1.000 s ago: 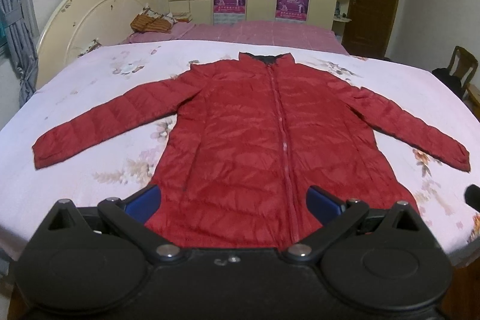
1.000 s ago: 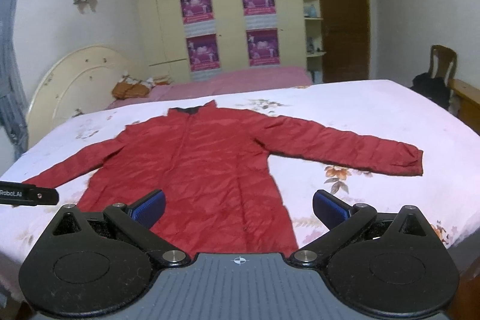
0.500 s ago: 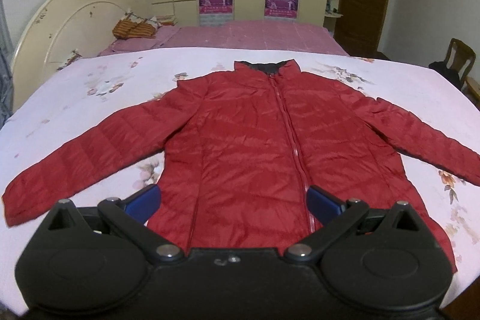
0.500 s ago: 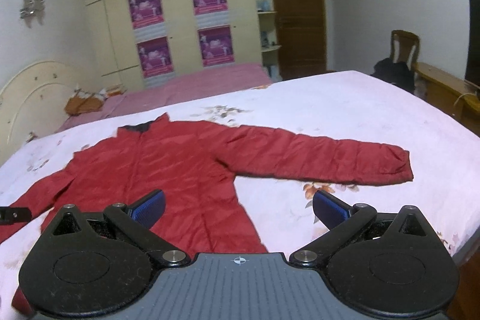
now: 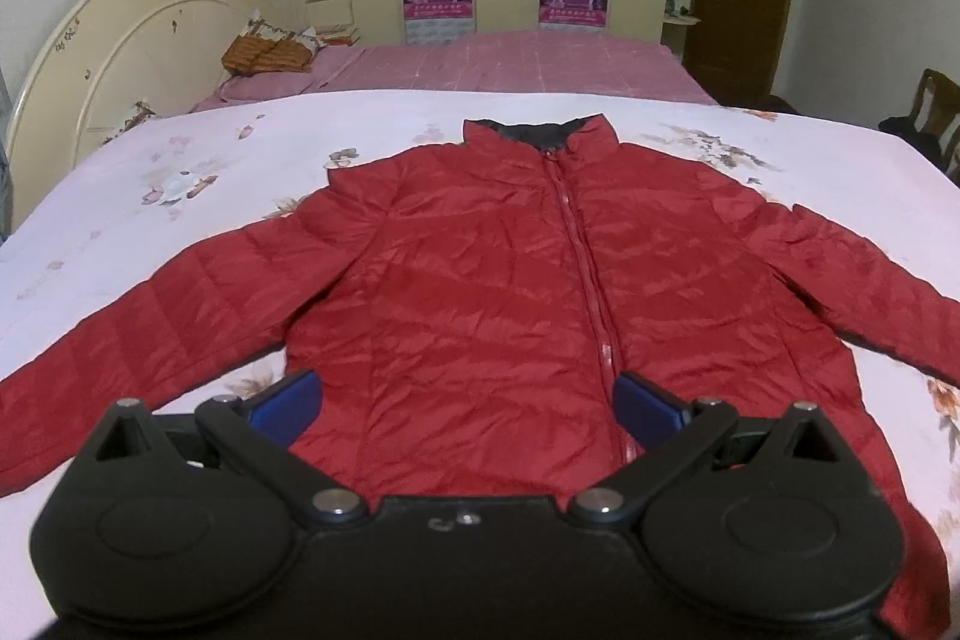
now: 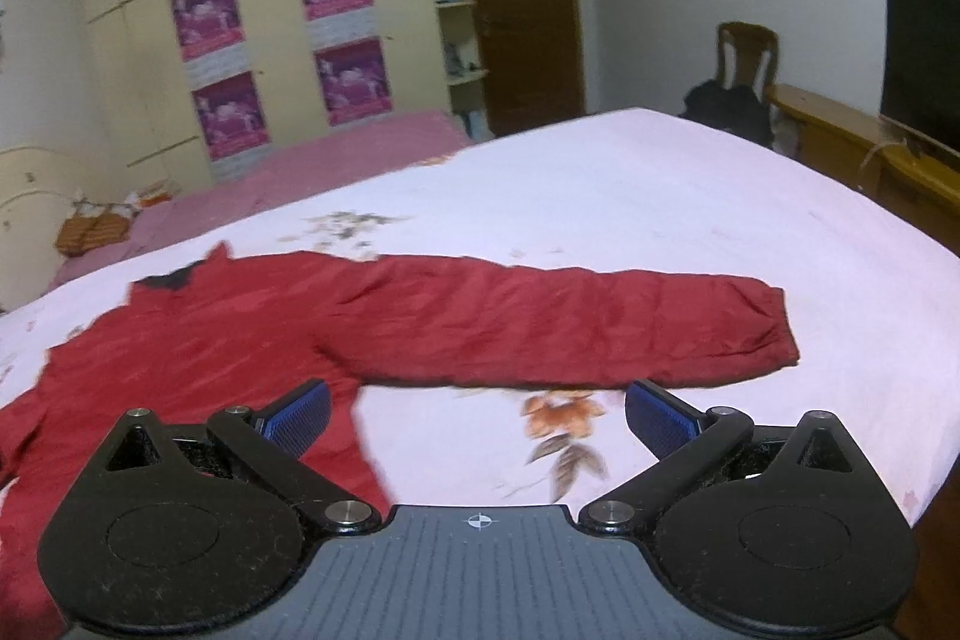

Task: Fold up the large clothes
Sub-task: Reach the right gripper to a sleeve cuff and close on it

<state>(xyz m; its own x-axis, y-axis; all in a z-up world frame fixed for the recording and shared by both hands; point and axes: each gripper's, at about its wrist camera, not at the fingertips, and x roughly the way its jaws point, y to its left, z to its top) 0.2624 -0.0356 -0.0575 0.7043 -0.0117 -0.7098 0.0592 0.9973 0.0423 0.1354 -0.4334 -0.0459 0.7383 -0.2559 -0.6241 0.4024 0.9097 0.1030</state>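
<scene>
On the bed (image 5: 150,172), spread flat and face up: red jacket (image 5: 510,280), zipped shut, collar at the far end, hem at the near edge, both sleeves flung out to the sides. Nothing folded yet, so judged as the very opening of the job, just lining up. Left gripper (image 5: 465,403) poised above the lower front panel, jaws spread wide, pinching nothing. Right gripper (image 6: 477,415) spread wide too, empty, aimed at the right sleeve (image 6: 570,325), with the cuff (image 6: 774,328) off to its right. Likely next: drop onto that sleeve, pinch near the cuff, carry it across the chest. Quilted, puffy shell, slick and faintly shiny; probably slippery and springy, so calls for a deep bite. Floral sheet underneath, soft and smooth. Right view somewhat blurred.
</scene>
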